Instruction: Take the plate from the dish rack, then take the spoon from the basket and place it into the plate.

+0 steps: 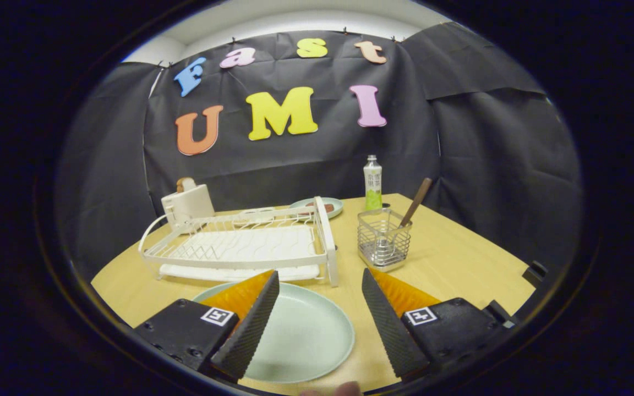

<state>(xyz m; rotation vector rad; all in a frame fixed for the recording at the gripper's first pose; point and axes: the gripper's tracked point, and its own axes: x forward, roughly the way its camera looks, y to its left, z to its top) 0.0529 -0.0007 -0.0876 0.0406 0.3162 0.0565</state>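
A pale green plate [306, 333] lies flat on the wooden table [460, 264], just in front of the white dish rack [240, 247], partly under my left finger. My gripper [320, 280] hovers above it, open, with nothing between the fingers. Beyond the right finger stands a wire basket [383, 239] with a brown-handled spoon [416, 202] leaning out of it to the right. The dish rack holds nothing that I can see.
A white toaster [187, 203] with a slice of bread stands behind the rack. Another pale plate [320, 206] with something on it sits at the back, next to a green-labelled bottle [372, 181]. A fingertip [339, 389] shows at the near table edge.
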